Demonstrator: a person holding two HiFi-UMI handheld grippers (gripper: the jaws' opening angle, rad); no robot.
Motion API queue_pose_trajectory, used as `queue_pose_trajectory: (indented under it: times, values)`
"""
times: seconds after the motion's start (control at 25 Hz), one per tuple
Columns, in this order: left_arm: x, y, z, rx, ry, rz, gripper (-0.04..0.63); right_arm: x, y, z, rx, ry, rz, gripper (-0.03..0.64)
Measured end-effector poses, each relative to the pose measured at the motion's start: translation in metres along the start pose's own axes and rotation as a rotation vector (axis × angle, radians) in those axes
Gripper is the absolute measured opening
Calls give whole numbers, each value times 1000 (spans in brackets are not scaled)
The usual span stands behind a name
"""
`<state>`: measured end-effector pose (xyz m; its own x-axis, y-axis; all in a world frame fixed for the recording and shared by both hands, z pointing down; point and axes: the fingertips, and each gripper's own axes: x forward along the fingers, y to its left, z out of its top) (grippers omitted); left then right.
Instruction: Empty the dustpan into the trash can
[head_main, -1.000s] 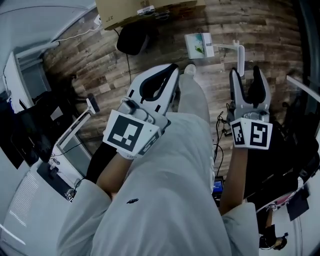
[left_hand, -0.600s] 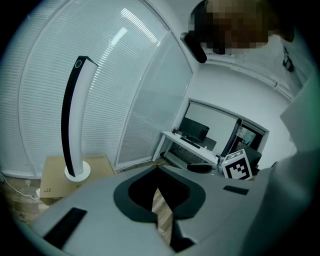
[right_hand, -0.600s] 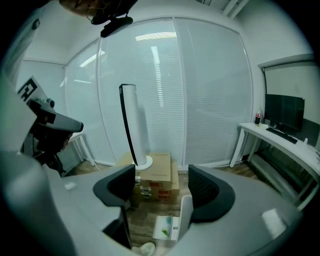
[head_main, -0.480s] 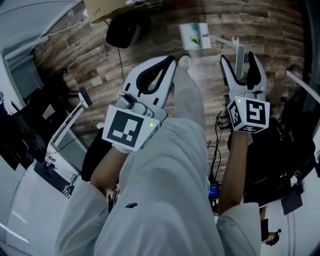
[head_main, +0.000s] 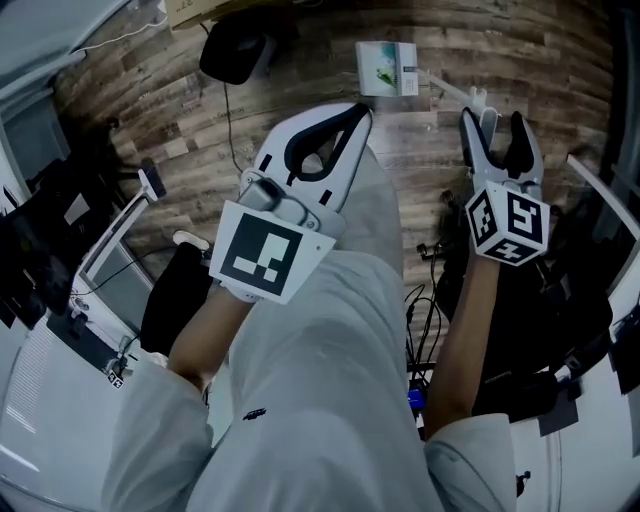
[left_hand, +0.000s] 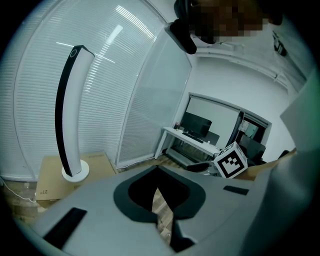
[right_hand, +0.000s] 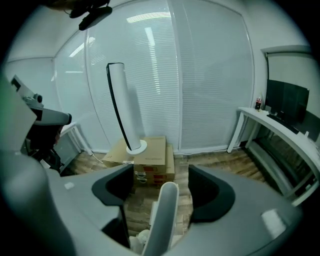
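Though apart, boxes (right_hand: 150, 159) behind handle (right_hand: 163, 219).

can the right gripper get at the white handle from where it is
Probably yes: the right gripper has just been opening its jaws, and the white handle already stands between them with nothing blocking.

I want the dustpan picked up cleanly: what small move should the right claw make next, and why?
Probably lower the right claw slightly, so the white handle sits deeper between its jaws before they close. The jaws have just been opening and stand wide apart. The handle rises between them and seems to touch neither pad.
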<state>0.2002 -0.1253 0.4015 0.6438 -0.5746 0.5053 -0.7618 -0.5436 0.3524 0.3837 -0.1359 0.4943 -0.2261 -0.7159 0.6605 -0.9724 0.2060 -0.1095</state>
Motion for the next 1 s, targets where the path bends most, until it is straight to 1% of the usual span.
queue_pose_trajectory:
  times: [0.24, 0.32, 0.4, 0.44, 0.56, 0.6, 0.64, 0.68, 0.72, 1.0]
  values:
    - [23, 3, -14, -13, 26, -2, 6, 28, -9, -31, 55, 150, -2, 341]
    - [28, 2, -20, -21, 40, -6, 6, 33, -13, -36, 107, 149, -2, 336]
    - [33, 2, -25, -26, 54, -11, 6, 37, -20, -38, 160, 136, -19, 300]
    - [36, 2, -26, -26, 54, -13, 6, 39, -23, -40, 169, 144, -24, 284]
    - [39, 3, -31, -28, 60, -8, 6, 43, -21, -53, 138, 233, -24, 282]
    - [39, 4, -34, -34, 61, -5, 6, 43, -20, -59, 126, 268, -27, 265]
    - [38, 5, -35, -44, 60, -2, 6, 42, -18, -63, 124, 292, -34, 229]
    - [37, 6, -36, -53, 58, 1, 6, 41, -17, -66, 133, 305, -43, 168]
    - [36, 7, -37, -58, 57, 2, 6, 41, -15, -66, 146, 308, -49, 135]
    - [27, 5, -48, -63, 67, -2, 6, 40, -9, -69, 145, 303, -52, 133]
